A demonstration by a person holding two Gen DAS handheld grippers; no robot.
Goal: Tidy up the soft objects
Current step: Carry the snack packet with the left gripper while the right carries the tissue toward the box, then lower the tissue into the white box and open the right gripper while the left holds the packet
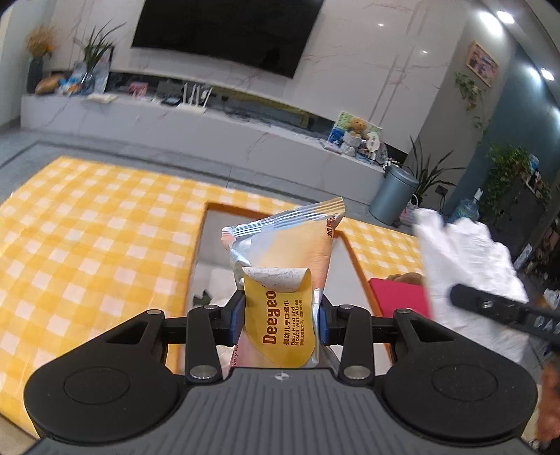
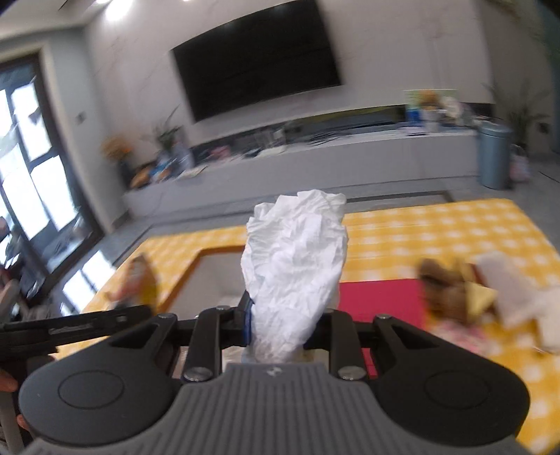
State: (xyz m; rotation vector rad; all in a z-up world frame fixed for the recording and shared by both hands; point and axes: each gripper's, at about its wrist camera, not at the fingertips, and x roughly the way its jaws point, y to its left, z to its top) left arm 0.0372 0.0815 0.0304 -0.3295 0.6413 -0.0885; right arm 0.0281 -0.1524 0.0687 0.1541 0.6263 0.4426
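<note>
A: What does the left gripper (image 1: 281,315) carry?

B: A soft foil pack of baby wet wipes (image 1: 283,280), silver and orange with a yellow label reading "Deeyeo". The blue-padded fingers (image 1: 236,320) are clenched on its two sides, and the pack stands upright between them, lifted clear of the yellow-and-white checked tablecloth (image 1: 87,227). Its crimped top edge points away from the camera, and a flap of the label is peeled and curled over.

A: And the right gripper (image 2: 285,322)?

B: It grasps a crumpled white plastic bag (image 2: 295,266). The jaws are closed on the bag's gathered lower part, and the rest billows upward above the fingers. In the left wrist view the same bag (image 1: 465,266) appears at the right, blurred, with the black arm of the right gripper crossing in front of it.

A: What lies beneath them?

B: A rectangular grey recess with an orange rim (image 1: 210,252), set into the table near its front edge. Both held items hang above or just in front of it. A flat red rectangular sheet (image 2: 381,301) lies on the cloth just right of the recess.

A: Anything further out?

B: In the right wrist view, a blurred heap of brown, yellow and white soft items (image 2: 483,297) rests near the table's right edge, touching the red sheet's right side. Beyond the table stand a large black wall-mounted television (image 1: 227,31) and a grey-blue cylindrical bin (image 1: 393,196).
</note>
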